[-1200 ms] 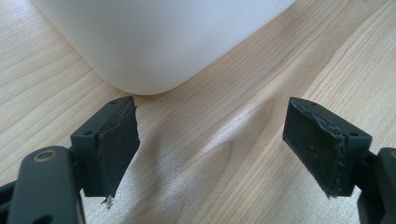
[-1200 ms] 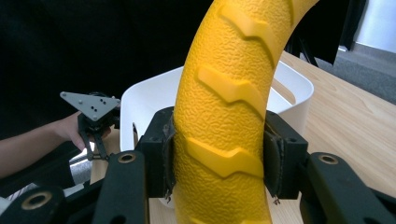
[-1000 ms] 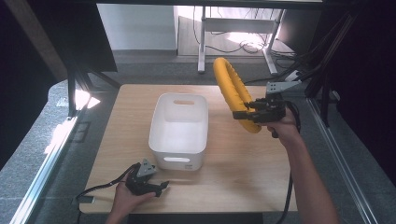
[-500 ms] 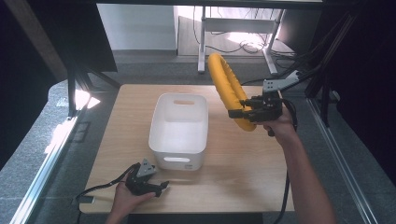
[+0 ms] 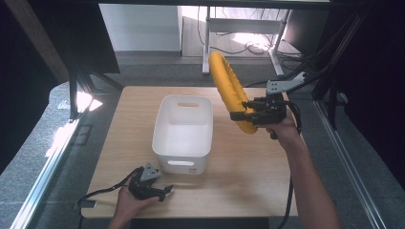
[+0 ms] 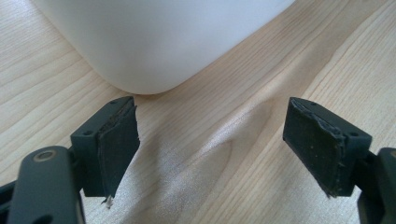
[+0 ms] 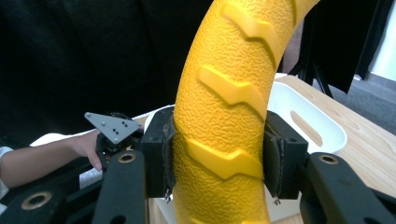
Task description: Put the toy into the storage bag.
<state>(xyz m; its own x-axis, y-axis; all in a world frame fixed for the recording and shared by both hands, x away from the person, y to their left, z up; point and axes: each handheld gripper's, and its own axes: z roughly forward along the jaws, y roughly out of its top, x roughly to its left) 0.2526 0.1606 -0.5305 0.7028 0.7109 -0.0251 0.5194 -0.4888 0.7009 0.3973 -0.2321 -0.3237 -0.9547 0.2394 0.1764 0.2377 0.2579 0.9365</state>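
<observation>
High view: I hold the yellow ring (image 5: 230,90) in the right gripper (image 5: 248,113), up in the air just right of the white bin (image 5: 183,132); the left gripper (image 5: 160,192) rests near the bin's front.

Left gripper view: jaws wide apart, nothing between.

Right gripper view: pads (image 7: 163,156) clamp the ring's (image 7: 224,116) ribbed, grainy body. Prob. light, bit soft rubber, not slippery; a grip across the tube is good.

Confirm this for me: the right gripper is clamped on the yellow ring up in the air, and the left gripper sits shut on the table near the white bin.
Not quite. The left gripper is open, not shut: in the left gripper view its jaws stand wide apart over bare table. The rest holds: the right gripper clamps the yellow ring in the air, and the left one sits near the white bin.
</observation>
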